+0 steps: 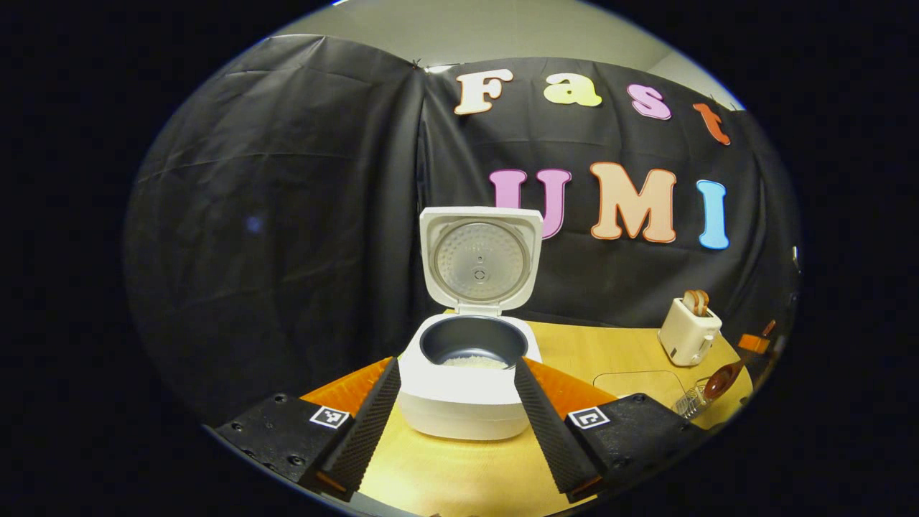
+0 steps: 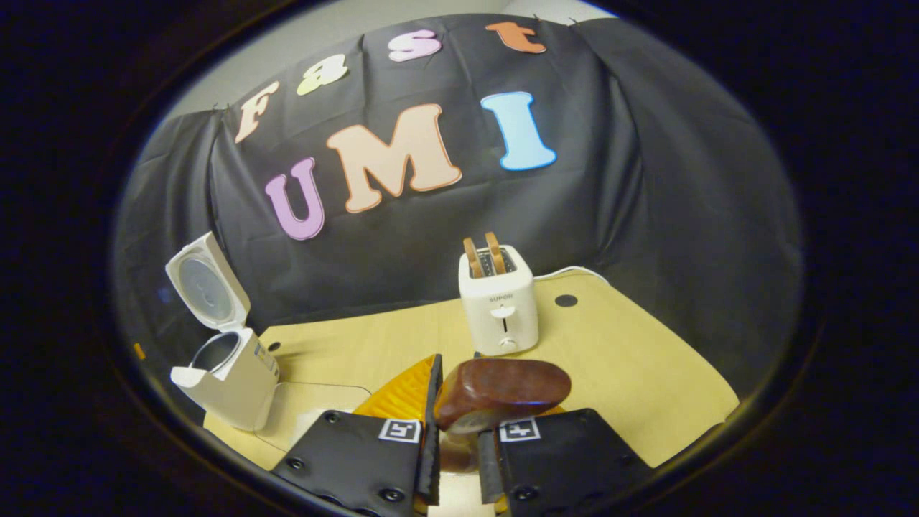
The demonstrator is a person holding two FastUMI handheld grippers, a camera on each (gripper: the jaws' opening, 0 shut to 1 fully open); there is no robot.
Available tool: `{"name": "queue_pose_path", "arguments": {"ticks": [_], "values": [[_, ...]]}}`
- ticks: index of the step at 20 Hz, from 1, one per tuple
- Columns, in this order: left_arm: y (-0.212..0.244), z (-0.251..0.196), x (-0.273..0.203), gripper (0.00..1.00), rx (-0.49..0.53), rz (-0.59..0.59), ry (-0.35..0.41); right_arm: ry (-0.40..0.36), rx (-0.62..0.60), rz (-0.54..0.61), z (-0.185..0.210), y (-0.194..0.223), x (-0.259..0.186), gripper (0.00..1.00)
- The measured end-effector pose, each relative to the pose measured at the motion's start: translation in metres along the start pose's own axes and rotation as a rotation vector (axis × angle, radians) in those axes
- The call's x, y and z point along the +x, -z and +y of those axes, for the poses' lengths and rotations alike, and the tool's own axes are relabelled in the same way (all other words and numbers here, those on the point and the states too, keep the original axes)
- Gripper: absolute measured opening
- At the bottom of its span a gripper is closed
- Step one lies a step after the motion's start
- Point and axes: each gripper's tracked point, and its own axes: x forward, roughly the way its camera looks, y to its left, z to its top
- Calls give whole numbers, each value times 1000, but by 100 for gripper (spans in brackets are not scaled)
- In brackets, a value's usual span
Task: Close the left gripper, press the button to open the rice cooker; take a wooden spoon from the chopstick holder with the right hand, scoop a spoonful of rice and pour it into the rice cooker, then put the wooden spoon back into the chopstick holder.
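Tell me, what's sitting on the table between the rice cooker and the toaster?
Nothing: in the right gripper view, bare wooden tabletop runs between the open rice cooker and the toaster.

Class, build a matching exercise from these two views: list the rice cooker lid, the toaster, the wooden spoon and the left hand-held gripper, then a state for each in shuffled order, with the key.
Things:
1. White rice cooker lid
2. White two-slot toaster
3. Brown wooden spoon
4. Left hand-held gripper

States:
A. Holds two bread slices
B. Fingers spread wide apart
C. Standing upright, open
D. Clamped between the right hand-held gripper fingers

Pairs: 1-C, 2-A, 3-D, 4-B
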Motion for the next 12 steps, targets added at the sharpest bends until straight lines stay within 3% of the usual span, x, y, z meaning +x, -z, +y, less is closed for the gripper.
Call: {"name": "queue_pose_path", "arguments": {"ticks": [6, 12], "values": [[6, -7, 31, 94, -21, 36, 148, 2, -33, -90, 42, -42, -11, 22], [5, -6, 51, 94, -18, 40, 214, -94, -43, -109, 111, -48, -4, 22]]}}
